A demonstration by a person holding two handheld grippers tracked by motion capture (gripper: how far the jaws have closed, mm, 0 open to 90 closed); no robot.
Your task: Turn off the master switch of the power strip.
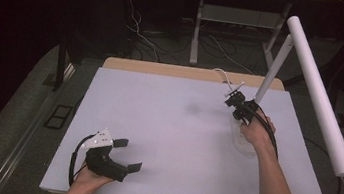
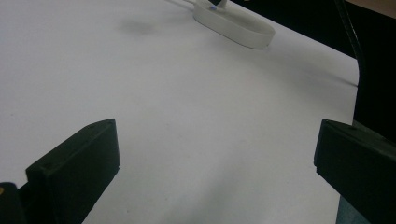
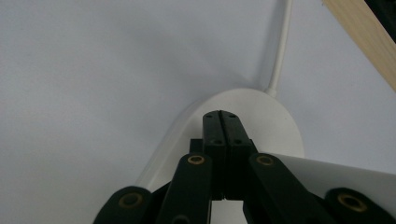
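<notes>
Worktop [image 1: 164, 141] mostly bare. Lamp base [image 3: 275, 126] sits near its right edge, toward the far side. Right gripper [image 3: 222, 122], jaws pressed together and holding nothing, rests over it; we fear a hard push could tip the lamp. Left gripper [image 1: 127, 154] gapes wide, empty, at the near-left corner.

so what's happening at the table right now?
A person holds a gripper in each hand over a white board on the table. The right gripper is at the far right of the board, jaws pressed shut, its tips over the round white base of a desk lamp; whether they touch it isn't clear. The lamp's white arm leans up and away. The left gripper sits near the front left edge, jaws wide open, holding nothing.
</notes>
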